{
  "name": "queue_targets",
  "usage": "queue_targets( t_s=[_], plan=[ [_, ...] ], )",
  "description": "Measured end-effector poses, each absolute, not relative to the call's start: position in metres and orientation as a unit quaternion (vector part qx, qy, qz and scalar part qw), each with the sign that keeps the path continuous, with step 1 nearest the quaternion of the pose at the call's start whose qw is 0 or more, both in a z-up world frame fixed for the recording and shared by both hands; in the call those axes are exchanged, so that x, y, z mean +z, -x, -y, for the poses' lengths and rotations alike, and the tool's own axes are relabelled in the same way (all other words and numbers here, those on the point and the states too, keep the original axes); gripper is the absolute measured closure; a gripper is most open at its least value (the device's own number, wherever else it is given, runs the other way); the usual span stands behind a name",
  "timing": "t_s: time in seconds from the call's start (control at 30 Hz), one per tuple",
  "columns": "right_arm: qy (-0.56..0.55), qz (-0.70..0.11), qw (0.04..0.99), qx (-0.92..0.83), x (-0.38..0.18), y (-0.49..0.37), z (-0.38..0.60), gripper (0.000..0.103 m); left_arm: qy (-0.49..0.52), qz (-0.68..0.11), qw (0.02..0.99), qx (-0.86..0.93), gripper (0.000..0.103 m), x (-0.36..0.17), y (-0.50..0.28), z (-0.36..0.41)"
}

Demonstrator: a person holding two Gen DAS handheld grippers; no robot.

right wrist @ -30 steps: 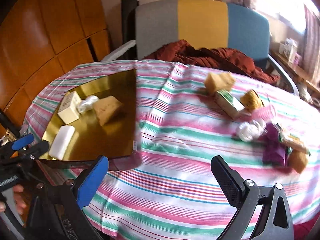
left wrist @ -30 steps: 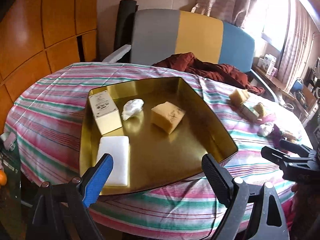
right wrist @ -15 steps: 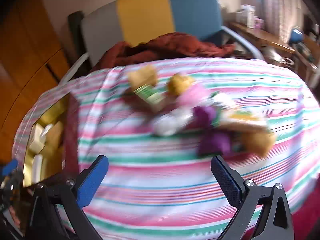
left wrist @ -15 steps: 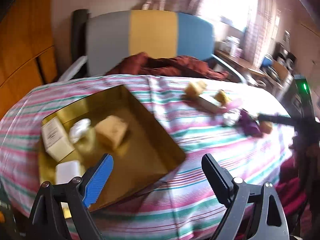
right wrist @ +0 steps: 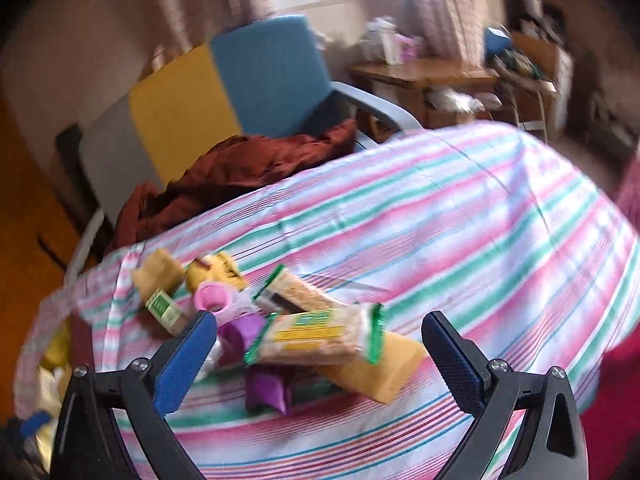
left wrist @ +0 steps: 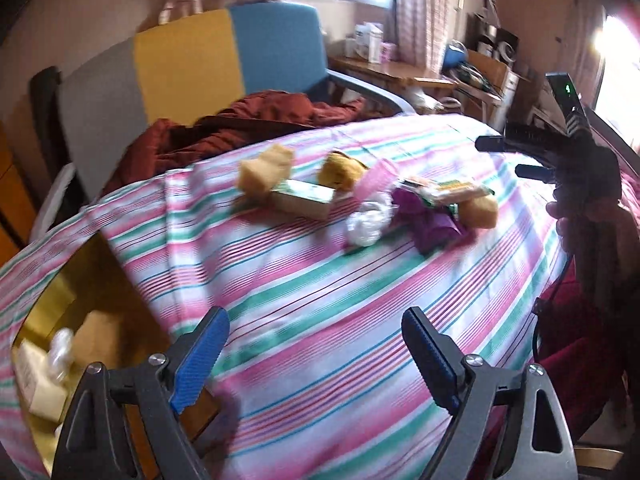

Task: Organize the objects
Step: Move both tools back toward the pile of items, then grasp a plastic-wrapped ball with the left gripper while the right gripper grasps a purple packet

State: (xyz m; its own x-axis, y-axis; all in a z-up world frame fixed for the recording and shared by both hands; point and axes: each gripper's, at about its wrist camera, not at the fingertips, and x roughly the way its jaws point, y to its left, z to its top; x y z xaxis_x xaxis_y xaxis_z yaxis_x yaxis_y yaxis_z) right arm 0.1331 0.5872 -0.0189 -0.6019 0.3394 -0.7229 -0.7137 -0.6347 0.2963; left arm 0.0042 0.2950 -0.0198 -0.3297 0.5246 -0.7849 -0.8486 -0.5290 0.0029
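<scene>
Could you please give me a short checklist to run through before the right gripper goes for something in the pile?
1. Right gripper open and empty: ok, jaws wide apart, nothing between them.
2. Left gripper open and empty: ok.
3. A target lies straight ahead: ok, the snack bar packet sits just beyond the right fingertips.
4. Target free of neighbours: not ok, the packet rests on the yellow sponge and the purple wrapper.
5. Gold tray has room: cannot tell, only a blurred corner shows.
6. View sharp enough to aim: not ok, the right wrist picture is motion-blurred.
</scene>
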Motion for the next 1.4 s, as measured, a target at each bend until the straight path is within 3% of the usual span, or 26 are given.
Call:
queue_targets(
  t_s=[0.37, 0.67, 0.73, 0.8, 0.83, 0.87, 0.9, 1.4],
  plan=[
    [0.300, -0.384, 0.288, 0.825, -0.031, -0.148, -0.611, 0.000, 0.403, -0.240, 0.476, 0.744, 0.025, -0.059, 0.015, -0.398],
    [0.296, -0.395, 0.269, 0.827, -0.032, -0.148, -0.612, 0.000, 0.399, -0.276, 0.486, 0.727, 0.028, -0.084, 0.029, -0.455],
    [0.297, -0.396, 0.268, 0.827, -0.032, -0.148, -0.612, 0.000, 0.394, -0.284, 0.488, 0.725, 0.030, -0.089, 0.031, -0.464],
    [0.297, -0.395, 0.270, 0.827, -0.032, -0.148, -0.613, 0.000, 0.400, -0.288, 0.486, 0.722, 0.040, -0.095, 0.033, -0.472],
    [0.296, -0.395, 0.272, 0.826, -0.032, -0.149, -0.613, 0.000, 0.403, -0.289, 0.485, 0.720, 0.044, -0.098, 0.034, -0.474],
    [0.295, -0.396, 0.274, 0.825, -0.032, -0.150, -0.614, 0.000, 0.405, -0.293, 0.483, 0.719, 0.058, -0.103, 0.034, -0.475],
    [0.294, -0.398, 0.277, 0.824, -0.032, -0.150, -0.615, 0.000, 0.407, -0.294, 0.482, 0.719, 0.064, -0.106, 0.034, -0.473],
    [0.337, -0.347, 0.221, 0.847, -0.034, -0.121, -0.592, 0.000, 0.420, -0.230, 0.442, 0.758, 0.066, -0.107, 0.009, -0.375]
  ],
)
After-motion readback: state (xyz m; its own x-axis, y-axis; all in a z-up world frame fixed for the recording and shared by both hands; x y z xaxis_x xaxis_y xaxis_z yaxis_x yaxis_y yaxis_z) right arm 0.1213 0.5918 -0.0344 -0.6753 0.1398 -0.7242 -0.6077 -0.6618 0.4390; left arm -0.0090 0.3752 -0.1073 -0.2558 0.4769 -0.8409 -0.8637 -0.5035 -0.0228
